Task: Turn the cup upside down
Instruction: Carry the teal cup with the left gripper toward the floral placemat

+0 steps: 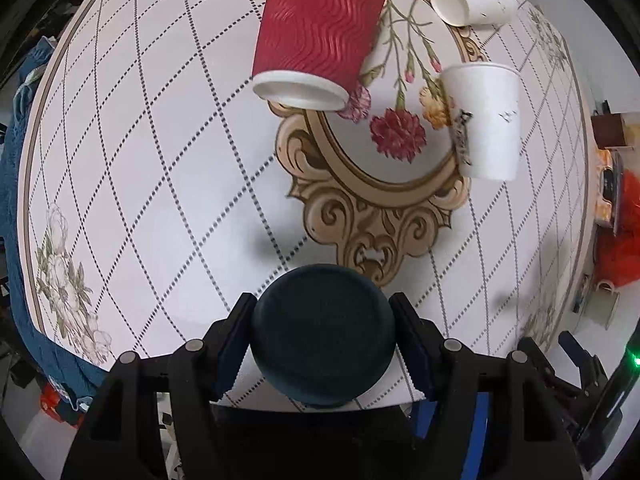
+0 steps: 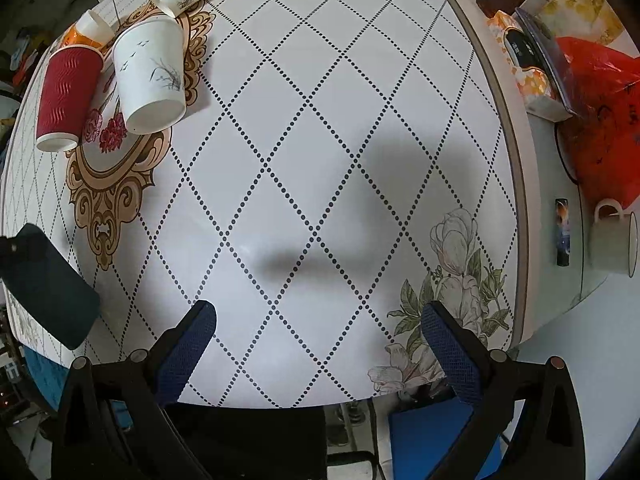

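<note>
My left gripper is shut on a dark teal cup, its flat round end facing the camera, held above the near edge of the patterned table. The same cup shows at the left edge of the right wrist view, tilted in the air. My right gripper is open and empty over the table's near right part.
A red ribbed cup and a white cup are on the table; another white cup lies on its side behind. Boxes, a red bag and a mug sit beyond the table's right edge.
</note>
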Demonstrator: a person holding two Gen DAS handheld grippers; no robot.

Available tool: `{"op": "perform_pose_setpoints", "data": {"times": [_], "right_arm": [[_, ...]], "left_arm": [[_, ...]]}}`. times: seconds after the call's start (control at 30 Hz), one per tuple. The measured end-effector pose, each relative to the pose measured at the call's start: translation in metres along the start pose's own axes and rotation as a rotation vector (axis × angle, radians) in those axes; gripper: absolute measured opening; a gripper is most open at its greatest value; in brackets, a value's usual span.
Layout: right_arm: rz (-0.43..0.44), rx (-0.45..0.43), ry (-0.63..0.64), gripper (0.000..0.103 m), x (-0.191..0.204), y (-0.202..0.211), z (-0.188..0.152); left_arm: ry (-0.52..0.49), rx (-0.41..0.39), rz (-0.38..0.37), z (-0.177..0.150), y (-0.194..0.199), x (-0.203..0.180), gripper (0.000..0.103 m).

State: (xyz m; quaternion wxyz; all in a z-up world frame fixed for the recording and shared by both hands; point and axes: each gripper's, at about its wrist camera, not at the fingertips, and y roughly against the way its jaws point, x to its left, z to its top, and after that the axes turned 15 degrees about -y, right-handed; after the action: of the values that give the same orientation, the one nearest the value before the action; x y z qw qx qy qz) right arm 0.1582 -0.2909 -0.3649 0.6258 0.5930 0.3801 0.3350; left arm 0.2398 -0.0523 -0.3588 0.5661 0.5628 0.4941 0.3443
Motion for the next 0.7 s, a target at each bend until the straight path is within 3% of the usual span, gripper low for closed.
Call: {"op": "perform_pose_setpoints", "data": {"times": [0.4,0.7], "right_arm": [[0.001,-0.001,0.013,0.103,0.008,-0.006,0.003],[0.013,-0.004,-0.017,0.103,0.004,-0.005,0.006]], "left_arm": [[-0.082,0.073,0.107,0.024,-0.033,-0.011,0.065],[-0.074,0.090,0.112,0.027,-0.048,-0.020,0.066]]}}
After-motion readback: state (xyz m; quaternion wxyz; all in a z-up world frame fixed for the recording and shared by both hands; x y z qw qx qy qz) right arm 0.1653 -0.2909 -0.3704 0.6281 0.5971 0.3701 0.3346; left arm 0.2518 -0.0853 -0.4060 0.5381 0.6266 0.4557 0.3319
